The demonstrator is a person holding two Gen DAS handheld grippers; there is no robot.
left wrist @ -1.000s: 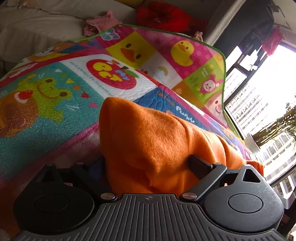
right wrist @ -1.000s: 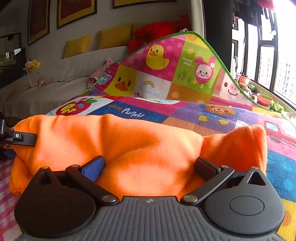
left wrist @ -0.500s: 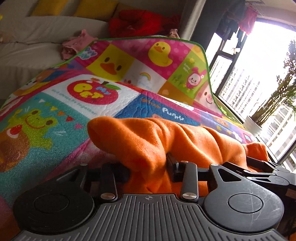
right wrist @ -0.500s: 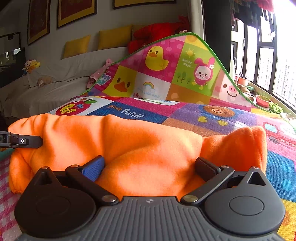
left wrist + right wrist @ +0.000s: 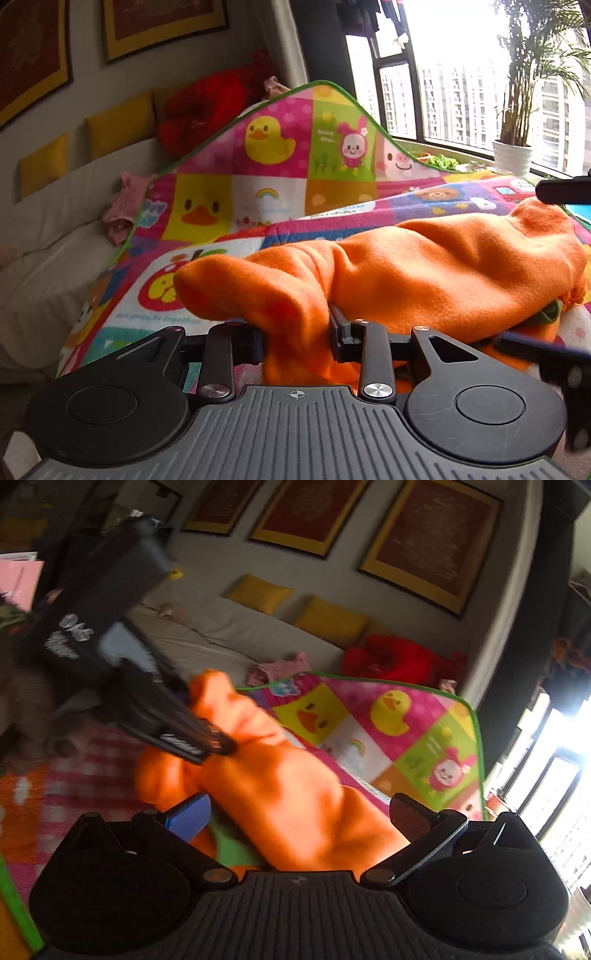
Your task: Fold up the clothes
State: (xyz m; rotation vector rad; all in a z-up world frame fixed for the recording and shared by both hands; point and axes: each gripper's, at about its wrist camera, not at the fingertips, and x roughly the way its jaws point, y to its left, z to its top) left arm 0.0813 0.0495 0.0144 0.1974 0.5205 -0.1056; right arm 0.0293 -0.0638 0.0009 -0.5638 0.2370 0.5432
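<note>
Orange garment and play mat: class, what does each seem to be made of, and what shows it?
Orange garment: probably fleece; matte, fuzzy nap, soft rounded folds. Play mat: looks like quilted printed fabric or padded foam; stitched-looking texture, bound green edge, stands up stiffly.

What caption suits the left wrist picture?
Left gripper pinching a bunched orange fleece garment above a cartoon play mat.
</note>
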